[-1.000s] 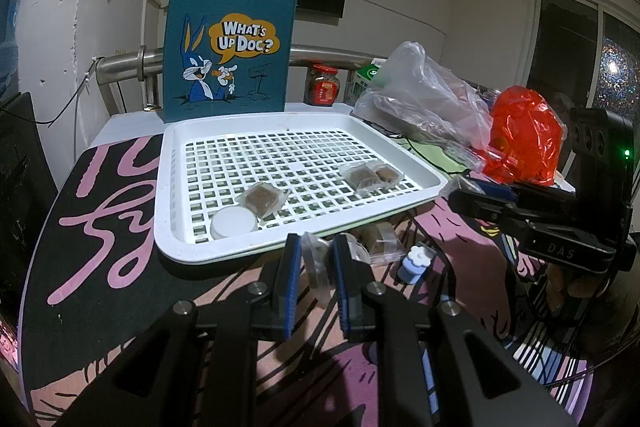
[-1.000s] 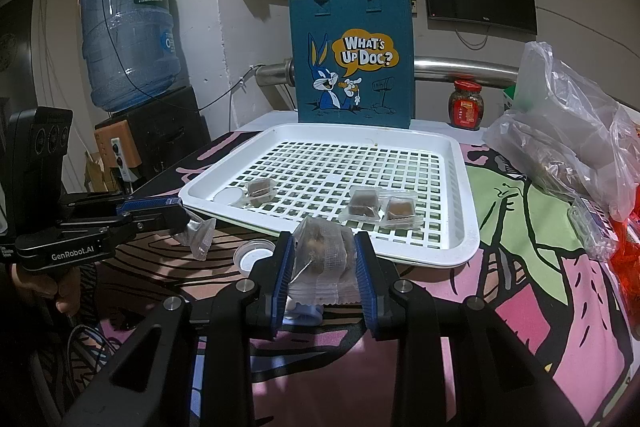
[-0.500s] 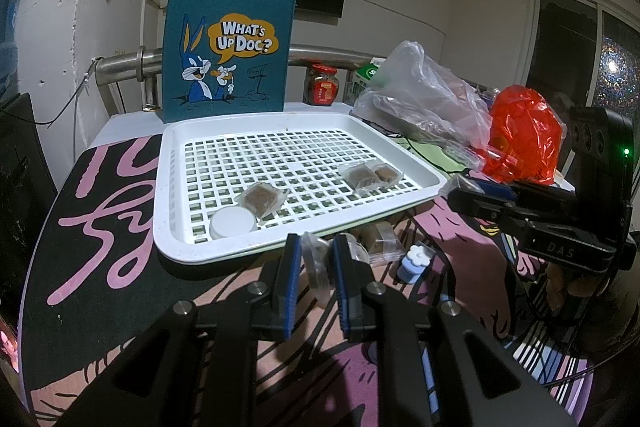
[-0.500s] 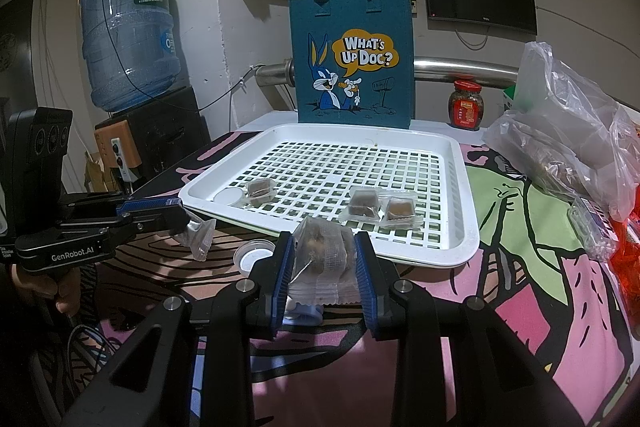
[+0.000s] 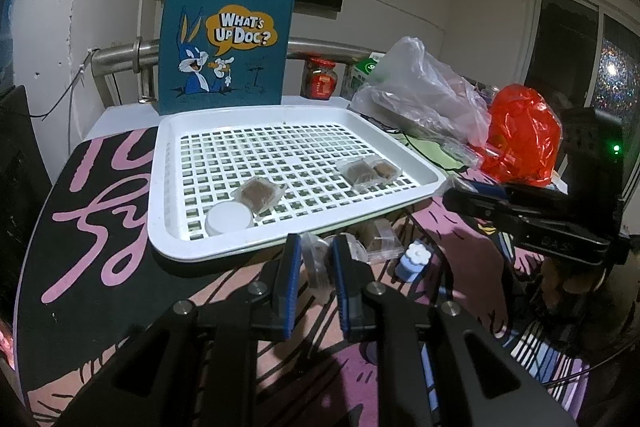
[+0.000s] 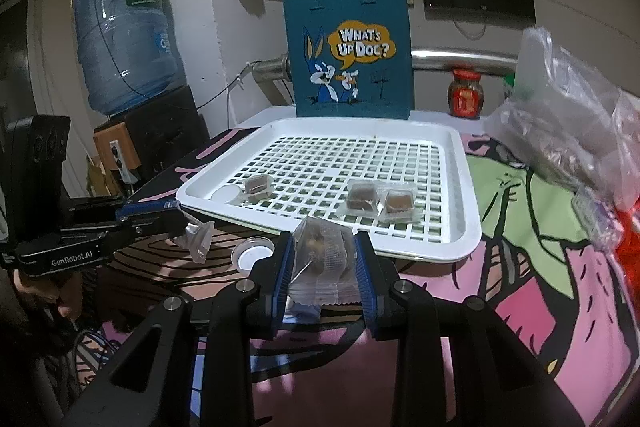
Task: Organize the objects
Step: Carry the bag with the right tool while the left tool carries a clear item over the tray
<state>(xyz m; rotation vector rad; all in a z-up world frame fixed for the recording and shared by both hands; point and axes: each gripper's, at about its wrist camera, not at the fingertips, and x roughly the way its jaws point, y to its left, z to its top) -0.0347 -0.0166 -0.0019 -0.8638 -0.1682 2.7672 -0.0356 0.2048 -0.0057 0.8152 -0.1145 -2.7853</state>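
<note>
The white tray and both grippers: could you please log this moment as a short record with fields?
tray: white, slotted, on the patterned table
in tray: white lid, single brown packet, twin brown packets
left gripper: shut on a small clear packet
right gripper: shut on a mesh-wrapped packet
behind tray: blue tote bag

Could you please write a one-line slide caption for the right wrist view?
Right gripper clamps a clear snack packet just short of the white slotted tray, which holds three wrapped brown snacks.
</note>
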